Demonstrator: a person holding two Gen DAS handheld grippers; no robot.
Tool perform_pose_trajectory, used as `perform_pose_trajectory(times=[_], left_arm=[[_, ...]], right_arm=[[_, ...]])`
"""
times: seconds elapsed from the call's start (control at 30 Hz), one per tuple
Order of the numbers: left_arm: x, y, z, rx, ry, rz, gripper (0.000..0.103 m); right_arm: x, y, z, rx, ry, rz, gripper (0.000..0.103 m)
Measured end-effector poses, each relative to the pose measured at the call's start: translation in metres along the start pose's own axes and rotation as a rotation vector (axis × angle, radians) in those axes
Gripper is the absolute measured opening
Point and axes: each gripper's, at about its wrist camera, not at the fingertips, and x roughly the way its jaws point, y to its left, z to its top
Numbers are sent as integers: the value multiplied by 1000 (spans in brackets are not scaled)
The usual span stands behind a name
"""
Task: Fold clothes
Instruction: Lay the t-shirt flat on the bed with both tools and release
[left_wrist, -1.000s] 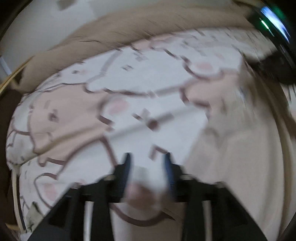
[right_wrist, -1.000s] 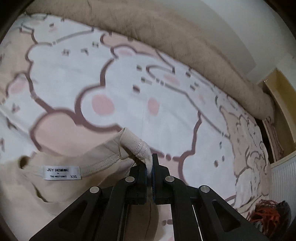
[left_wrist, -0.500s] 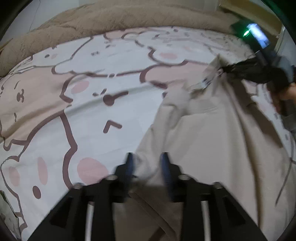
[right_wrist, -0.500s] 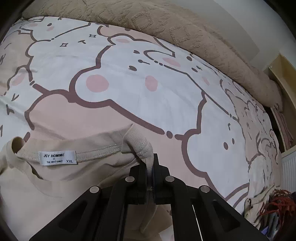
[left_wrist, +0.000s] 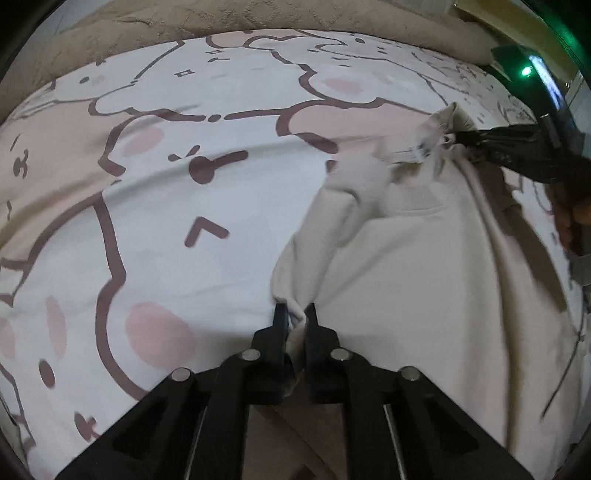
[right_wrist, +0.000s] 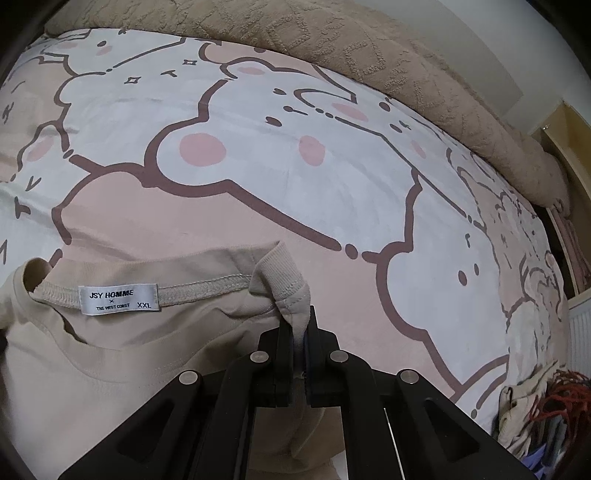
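Note:
A beige T-shirt (left_wrist: 424, 280) lies on a bed sheet printed with cartoon bears (left_wrist: 207, 206). My left gripper (left_wrist: 294, 314) is shut on a bunched fold at the shirt's left edge. In the right wrist view the shirt's collar (right_wrist: 207, 288) shows a white label (right_wrist: 120, 298) marked XXL. My right gripper (right_wrist: 299, 323) is shut on the ribbed collar at its right end. From the left wrist view the right gripper (left_wrist: 465, 138) appears at the upper right, pinching the collar, with a person's hand (left_wrist: 572, 218) behind it.
A tan textured blanket (right_wrist: 369, 62) runs along the far side of the bed. A heap of other clothes with orange yarn-like fabric (right_wrist: 546, 413) sits at the bed's right end, beside a wooden frame (right_wrist: 569, 147).
My left gripper swung over from the bare sheet onto the shirt's left edge and closed on a fold of it. The right gripper kept its hold on the collar and sank slightly.

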Motion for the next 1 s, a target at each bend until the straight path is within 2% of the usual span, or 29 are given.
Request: perform_pose_trajectory(times=[0.13, 0.23, 0.4, 0.47, 0.57, 0.67, 0.7, 0.73, 0.8, 0.87, 0.93, 0.97, 1.0], left_arm=[[-26, 4, 8, -29, -72, 37, 6], [-53, 18, 32, -75, -171, 138, 5], [-78, 36, 75, -70, -261, 335, 5], [-83, 41, 88, -84, -284, 368, 5], [-77, 47, 105, -66, -298, 453, 5], [-53, 58, 109, -79, -218, 437, 10], [-46, 59, 107, -83, -197, 434, 20], [-46, 59, 103, -85, -203, 436, 44], [-46, 59, 93, -89, -215, 440, 72], [-51, 57, 85, -91, -226, 435, 74], [-67, 59, 63, -110, -217, 382, 74], [-75, 58, 50, -122, -210, 350, 74], [-85, 56, 31, -131, -201, 321, 74]], right_arm=[[-13, -6, -1, 11, -41, 16, 4], [-31, -12, 3, 28, -92, 54, 4], [-59, -8, 24, 9, -169, 59, 4], [-69, -6, 37, 16, -203, 47, 4], [-77, -2, 63, 31, -239, 22, 4], [-64, 8, 78, 20, -203, 29, 4], [-55, 14, 81, 10, -176, 40, 4], [-46, 18, 78, 12, -139, 57, 4], [-28, 25, 74, 17, -64, 90, 4], [-19, 24, 68, 41, -25, 110, 4], [-16, 20, 61, 66, -8, 129, 5], [-17, 13, 58, 99, 2, 166, 14], [-20, 7, 55, 133, -1, 200, 48]])
